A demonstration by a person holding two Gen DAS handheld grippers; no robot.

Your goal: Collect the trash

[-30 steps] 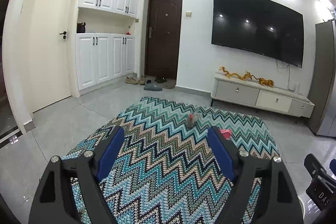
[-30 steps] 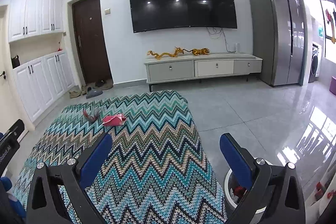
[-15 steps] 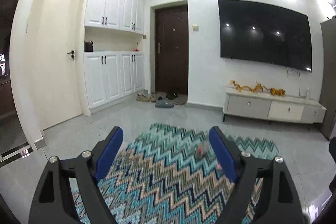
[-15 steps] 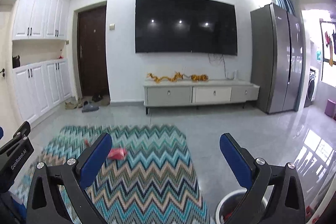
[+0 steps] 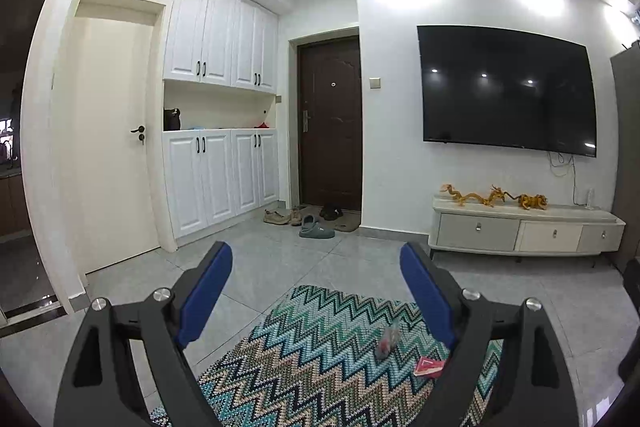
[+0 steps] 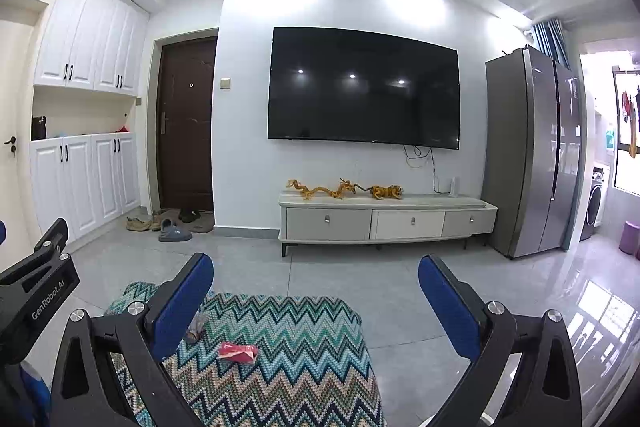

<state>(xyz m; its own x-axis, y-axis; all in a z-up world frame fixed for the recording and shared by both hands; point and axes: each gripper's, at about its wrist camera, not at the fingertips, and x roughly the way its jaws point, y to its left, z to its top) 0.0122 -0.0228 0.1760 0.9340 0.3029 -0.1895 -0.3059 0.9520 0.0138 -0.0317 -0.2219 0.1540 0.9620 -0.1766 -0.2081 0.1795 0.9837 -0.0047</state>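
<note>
Two pieces of trash lie on the zigzag rug [image 5: 320, 355]: a red wrapper [image 5: 429, 367] and a small clear crumpled wrapper [image 5: 387, 339]. The red wrapper also shows in the right wrist view [image 6: 238, 351], and the clear wrapper [image 6: 195, 327] is partly hidden there behind my right gripper's left finger. My left gripper [image 5: 316, 277] is open and empty, held high above the rug. My right gripper [image 6: 316, 287] is open and empty, also high and back from the trash. The left gripper's body [image 6: 36, 291] shows at the left edge of the right wrist view.
A white TV cabinet [image 6: 388, 223] with golden dragon figures stands under a wall TV [image 6: 364, 87]. A grey fridge [image 6: 536, 155] is at the right. Shoes [image 5: 312, 223] lie by the brown door [image 5: 330, 123]. White cupboards [image 5: 220, 107] line the left wall.
Both grippers have tilted upward and pulled back: the rug and trash dropped low in both views. The white bin seen under the right gripper is out of view.
</note>
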